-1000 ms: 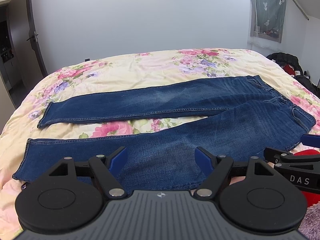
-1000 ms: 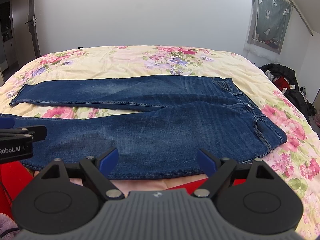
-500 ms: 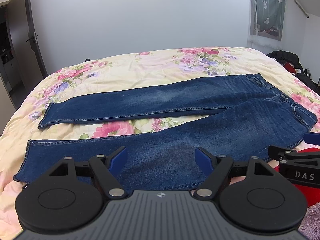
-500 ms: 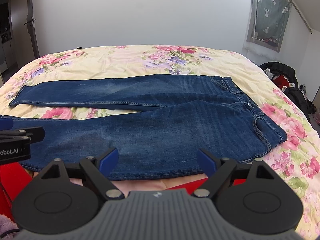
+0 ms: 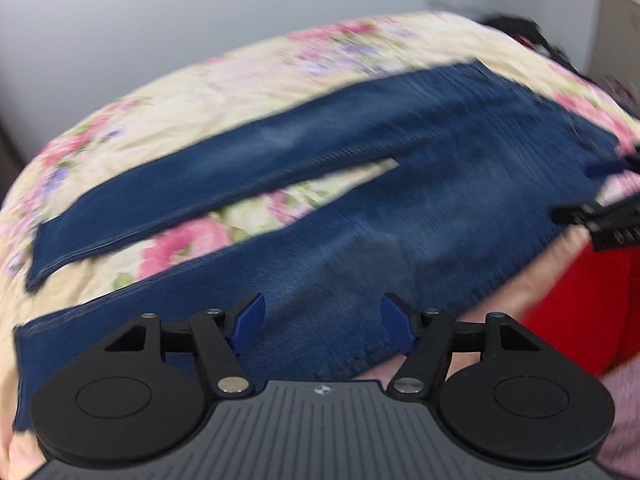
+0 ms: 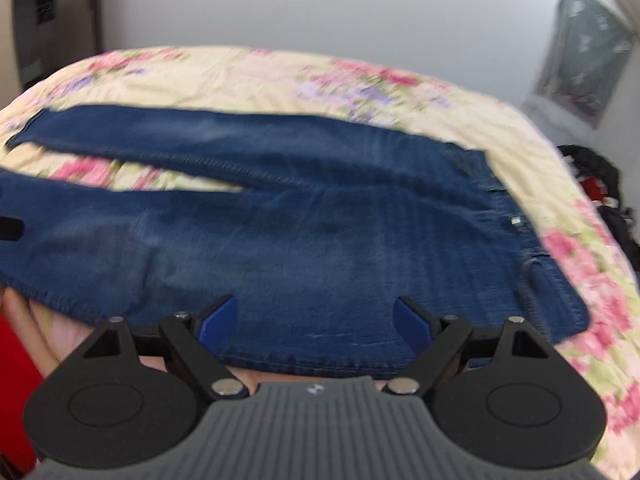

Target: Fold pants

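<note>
The jeans [image 5: 360, 200] lie flat on the flowered bed [image 5: 224, 80], legs spread leftward, waistband right. The left gripper [image 5: 322, 324] and right gripper [image 6: 316, 322] hover over the near leg's edge, jaws closing but empty; they should pinch the near hem squarely. Dark clothes [image 6: 600, 176] lie far right, clear.

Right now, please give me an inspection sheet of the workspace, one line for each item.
Surface: bed with floral cover.
Job's things: jeans spread flat, legs apart, not yet folded.
Clutter: dark heap beside the bed.
Grippers: left gripper and right gripper over the near edge of the jeans, jaws closing, nothing gripped.
Cables: nothing seen.
Surroundings: white wall, green curtain, blurred.
</note>
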`<state>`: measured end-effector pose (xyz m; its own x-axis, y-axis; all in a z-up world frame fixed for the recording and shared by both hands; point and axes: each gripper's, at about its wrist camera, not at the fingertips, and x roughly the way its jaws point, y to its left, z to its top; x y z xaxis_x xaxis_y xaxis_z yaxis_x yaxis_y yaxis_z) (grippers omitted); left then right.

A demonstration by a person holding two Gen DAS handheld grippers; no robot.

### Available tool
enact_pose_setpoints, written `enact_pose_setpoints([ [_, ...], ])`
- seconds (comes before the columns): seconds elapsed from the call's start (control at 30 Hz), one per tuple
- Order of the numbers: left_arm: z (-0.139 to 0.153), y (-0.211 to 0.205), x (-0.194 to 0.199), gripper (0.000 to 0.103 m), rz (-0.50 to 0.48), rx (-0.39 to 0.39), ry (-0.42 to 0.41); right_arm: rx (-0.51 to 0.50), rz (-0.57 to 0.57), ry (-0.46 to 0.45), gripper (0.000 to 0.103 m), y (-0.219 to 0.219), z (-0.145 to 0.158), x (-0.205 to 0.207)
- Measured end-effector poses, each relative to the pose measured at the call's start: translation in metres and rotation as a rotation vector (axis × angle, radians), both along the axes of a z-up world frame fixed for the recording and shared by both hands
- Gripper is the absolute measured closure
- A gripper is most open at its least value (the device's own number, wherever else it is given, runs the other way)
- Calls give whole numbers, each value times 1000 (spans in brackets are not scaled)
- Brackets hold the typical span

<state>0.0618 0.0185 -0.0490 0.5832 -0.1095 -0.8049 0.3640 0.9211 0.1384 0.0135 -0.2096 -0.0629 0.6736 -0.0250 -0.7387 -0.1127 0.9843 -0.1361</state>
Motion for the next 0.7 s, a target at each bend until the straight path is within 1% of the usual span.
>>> enact_pose_setpoints([
  [0.03,-6,-4,3,25,-44,15,28,-2,23,33,36,2,-6,6],
  [0.07,-11,-7,5,25,-84,30,52,-7,42,65,42,4,-11,11],
  [0.1,-16,-10,6,25,-126,44,74,-11,65,95,50,7,-17,15],
  [0.2,-30,-17,8,25,-244,86,134,-26,141,162,51,20,-30,22],
  [0.33,-49,-28,9,25,-402,153,180,-45,233,233,52,36,-45,27],
  [0.4,-58,-35,9,25,-460,178,202,-41,253,256,52,41,-51,30],
  [0.5,-72,-43,9,25,-501,217,220,-45,266,271,52,47,-56,31],
  [0.57,-81,-47,10,25,-496,241,237,-54,280,276,52,50,-59,31],
  [0.6,-86,-49,11,25,-481,266,240,-61,291,278,52,52,-60,31],
  [0.67,-97,-54,11,41,-428,347,225,-78,310,278,52,55,-61,29],
  [0.7,-101,-56,12,60,-386,374,210,-87,315,278,51,57,-63,29],
])
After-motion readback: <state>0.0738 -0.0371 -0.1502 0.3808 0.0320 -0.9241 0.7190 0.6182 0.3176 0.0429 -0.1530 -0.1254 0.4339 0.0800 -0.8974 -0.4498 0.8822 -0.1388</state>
